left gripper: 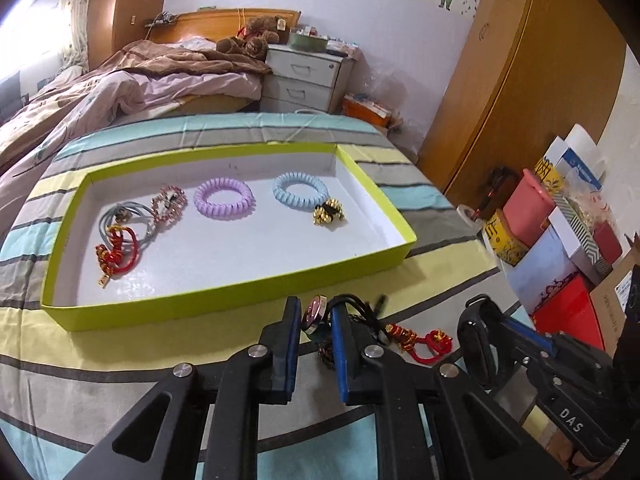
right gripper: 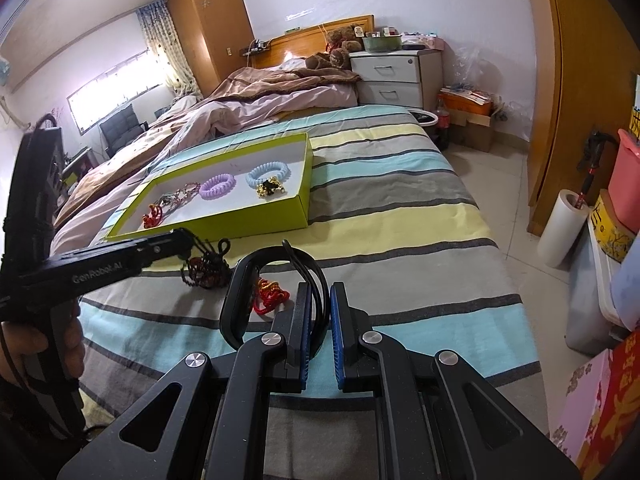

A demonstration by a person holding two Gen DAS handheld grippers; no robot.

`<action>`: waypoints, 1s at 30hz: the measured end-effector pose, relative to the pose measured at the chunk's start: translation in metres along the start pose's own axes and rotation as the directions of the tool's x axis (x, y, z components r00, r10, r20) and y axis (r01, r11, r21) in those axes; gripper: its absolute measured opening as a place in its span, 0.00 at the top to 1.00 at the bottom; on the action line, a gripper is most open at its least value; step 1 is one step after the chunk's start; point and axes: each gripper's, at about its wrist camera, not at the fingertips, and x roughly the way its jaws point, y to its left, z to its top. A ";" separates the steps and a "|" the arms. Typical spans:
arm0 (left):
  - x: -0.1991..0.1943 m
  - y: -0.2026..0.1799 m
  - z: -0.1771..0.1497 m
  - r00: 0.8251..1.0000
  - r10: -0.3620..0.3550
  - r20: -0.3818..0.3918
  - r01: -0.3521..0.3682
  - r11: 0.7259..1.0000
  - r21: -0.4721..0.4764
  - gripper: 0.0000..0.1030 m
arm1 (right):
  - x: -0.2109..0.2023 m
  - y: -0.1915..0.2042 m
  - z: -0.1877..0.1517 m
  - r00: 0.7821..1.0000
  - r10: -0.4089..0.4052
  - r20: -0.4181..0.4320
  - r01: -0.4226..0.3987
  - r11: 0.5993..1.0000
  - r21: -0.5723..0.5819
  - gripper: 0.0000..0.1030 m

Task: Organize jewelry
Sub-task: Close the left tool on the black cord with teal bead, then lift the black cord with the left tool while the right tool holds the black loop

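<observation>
We have the left claw (left gripper: 314, 320) pinching a round purple pendant on black cord (left gripper: 315, 313) just short of the lime-green cardboard tray (left gripper: 224, 300), right claw (right gripper: 319, 308) clamped on a black band (right gripper: 256, 280); the thin edge grip may let it slip.

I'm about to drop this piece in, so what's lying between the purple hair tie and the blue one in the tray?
Nothing: in the left wrist view only bare white tray floor separates the purple hair tie from the blue hair tie.
</observation>
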 end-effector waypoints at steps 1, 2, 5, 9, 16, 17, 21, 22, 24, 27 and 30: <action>-0.003 0.000 0.001 1.000 -0.002 0.009 0.002 1.000 -0.001 0.86 | -0.001 0.000 0.000 1.000 -0.001 0.002 0.001 1.000 0.000 0.91; -0.006 0.000 0.002 1.000 -0.006 0.019 0.006 1.000 -0.005 0.86 | -0.001 0.001 0.000 1.000 -0.001 0.003 0.001 1.000 0.000 0.91; -0.011 -0.002 0.001 0.999 -0.025 0.022 0.025 1.000 0.002 0.86 | -0.004 0.001 0.001 1.000 -0.001 0.009 0.001 1.000 0.001 0.91; -0.015 -0.003 -0.006 0.999 -0.041 0.017 0.041 0.999 0.000 0.86 | -0.007 0.000 0.001 1.000 -0.004 0.015 0.004 1.000 0.003 0.91; -0.015 0.007 -0.011 1.000 -0.029 0.001 0.029 0.999 -0.015 0.85 | -0.008 0.003 -0.001 1.000 0.000 0.015 0.000 1.000 0.001 0.91; -0.013 0.009 -0.012 0.999 -0.038 -0.015 0.037 0.999 -0.015 0.85 | -0.008 0.003 -0.001 1.000 0.002 0.014 -0.002 1.000 -0.001 0.91; -0.004 0.015 -0.018 0.998 0.013 -0.060 -0.013 1.000 0.010 0.79 | -0.008 0.002 -0.001 1.000 0.005 0.014 -0.005 1.000 0.003 0.91; -0.001 0.015 -0.020 0.997 -0.003 -0.073 0.004 1.000 0.016 0.75 | -0.008 0.001 -0.001 1.000 0.005 0.013 -0.005 1.000 0.004 0.91; 0.004 0.014 -0.021 0.996 0.008 -0.087 -0.005 0.999 0.034 0.62 | -0.006 0.001 -0.002 1.000 0.004 0.008 -0.004 1.000 0.004 0.91; 0.009 0.010 -0.019 0.995 0.051 -0.086 -0.045 0.997 0.066 0.62 | -0.004 0.000 -0.002 1.000 0.004 0.003 -0.004 1.000 0.007 0.91; 0.014 0.012 -0.018 0.995 0.030 -0.097 -0.025 0.998 0.051 0.64 | -0.003 0.001 -0.002 1.000 0.007 0.002 -0.007 1.000 0.008 0.91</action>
